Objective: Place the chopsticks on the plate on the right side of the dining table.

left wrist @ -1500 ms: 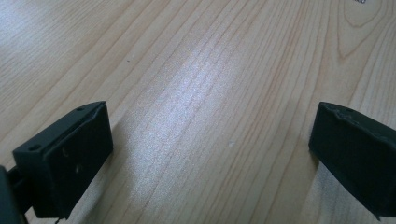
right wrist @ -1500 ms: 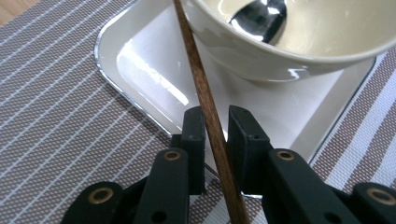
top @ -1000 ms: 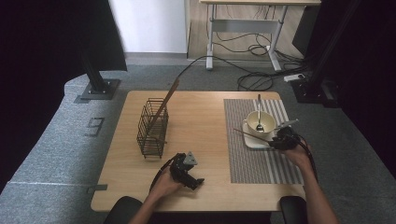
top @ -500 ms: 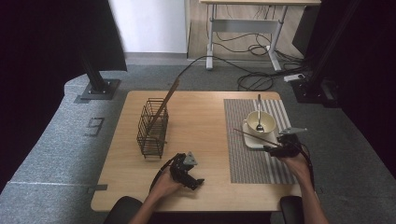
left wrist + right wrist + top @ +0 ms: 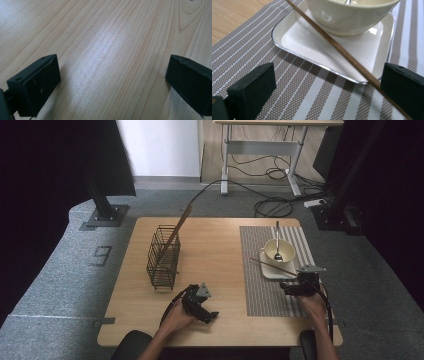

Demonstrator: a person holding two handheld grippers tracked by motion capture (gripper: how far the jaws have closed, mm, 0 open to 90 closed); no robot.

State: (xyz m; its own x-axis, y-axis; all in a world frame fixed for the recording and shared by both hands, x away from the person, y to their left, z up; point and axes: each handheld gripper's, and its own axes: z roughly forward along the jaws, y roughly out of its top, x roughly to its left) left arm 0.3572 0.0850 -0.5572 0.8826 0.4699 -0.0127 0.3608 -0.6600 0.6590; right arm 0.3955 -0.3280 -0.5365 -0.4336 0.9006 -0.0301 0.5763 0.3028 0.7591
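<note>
Wooden chopstick (image 5: 342,51) beside open right tool (image 5: 329,82)

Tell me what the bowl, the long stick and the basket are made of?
The bowl looks like glazed ceramic: cream and glossy, with bright reflections on its side. The stick, a chopstick, looks like wood: brown, matte, faintly grained. The basket looks like thin dark metal wire, since you can see through its bars. It could be coated; the pictures do not tell.
</note>
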